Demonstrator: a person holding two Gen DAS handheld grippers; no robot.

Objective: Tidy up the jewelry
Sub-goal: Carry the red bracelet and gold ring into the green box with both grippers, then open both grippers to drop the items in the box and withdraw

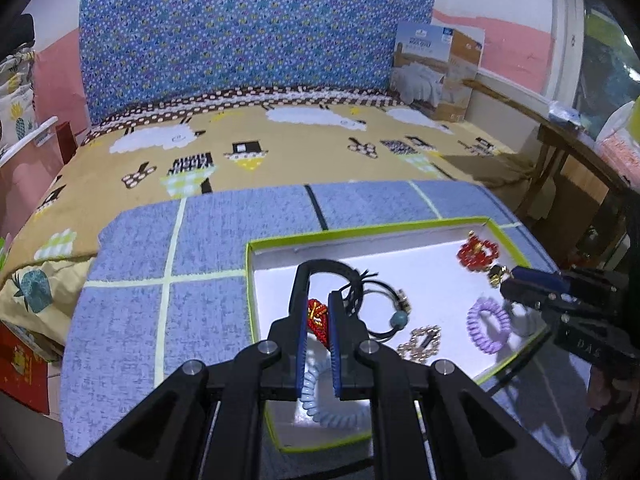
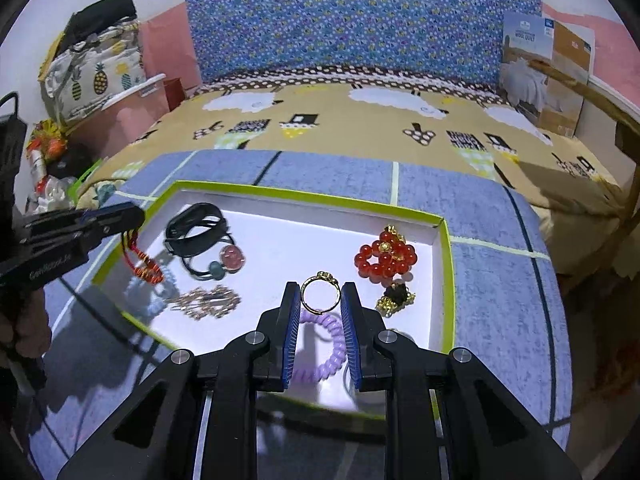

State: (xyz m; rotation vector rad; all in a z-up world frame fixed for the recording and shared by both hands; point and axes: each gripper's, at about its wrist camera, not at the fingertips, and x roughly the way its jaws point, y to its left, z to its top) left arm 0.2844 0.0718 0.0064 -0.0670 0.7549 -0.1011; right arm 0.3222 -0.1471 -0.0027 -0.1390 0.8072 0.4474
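Jewelry is laid out in a shallow white tray with a green rim (image 2: pixel 448 272), which rests on a blue checked surface at the foot of a bed (image 2: pixel 360 128).

Left gripper (image 1: pixel 318 312): the jaws are closed on a red and gold woven cord ornament (image 1: pixel 318 316), which is seen hanging from the tips above the tray's left side in the right wrist view.

Right gripper (image 2: pixel 320 300): the jaws are held narrowly apart, and a gold ring (image 2: pixel 320 292) is clamped between the tips over the tray floor.

Tray contents:
- black hair ties with a pink and a teal bead (image 2: pixel 200 236), far left;
- pale blue coil tie (image 2: pixel 154 292) and gold chain piece (image 2: pixel 208 300), near left;
- lilac coil tie (image 2: pixel 324 348), under the right gripper;
- red bead bracelet (image 2: pixel 384 256), far right.
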